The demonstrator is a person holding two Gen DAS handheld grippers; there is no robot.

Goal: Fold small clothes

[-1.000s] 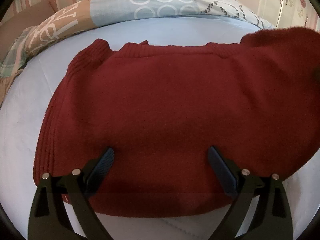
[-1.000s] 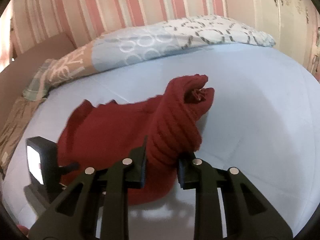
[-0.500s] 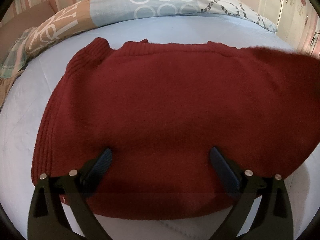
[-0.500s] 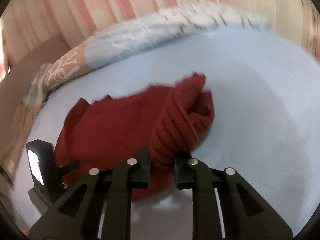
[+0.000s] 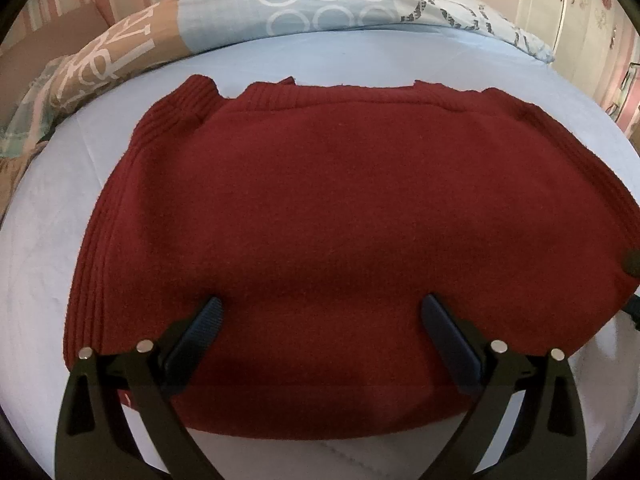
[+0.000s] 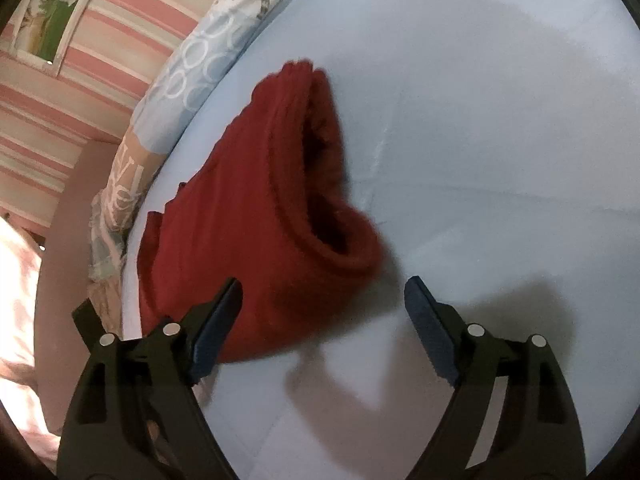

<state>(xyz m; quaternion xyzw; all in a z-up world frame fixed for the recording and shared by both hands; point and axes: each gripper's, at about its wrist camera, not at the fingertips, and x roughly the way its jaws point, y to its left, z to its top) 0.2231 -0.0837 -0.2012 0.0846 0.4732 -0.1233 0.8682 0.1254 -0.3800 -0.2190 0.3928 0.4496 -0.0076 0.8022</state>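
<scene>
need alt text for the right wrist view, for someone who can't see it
A dark red knitted sweater lies on a pale blue bed sheet, its ribbed sleeve opening facing the camera. The right gripper hovers just in front, its jaws just opened and apart, pressing on nothing. A patterned blue and tan duvet and a pink striped wall sit behind.

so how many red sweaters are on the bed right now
1. The red sweater lies spread on the light blue bed sheet, in front of the patterned duvet. In the right wrist view its sleeve opening gapes. Anything beneath it would be hidden.
</scene>
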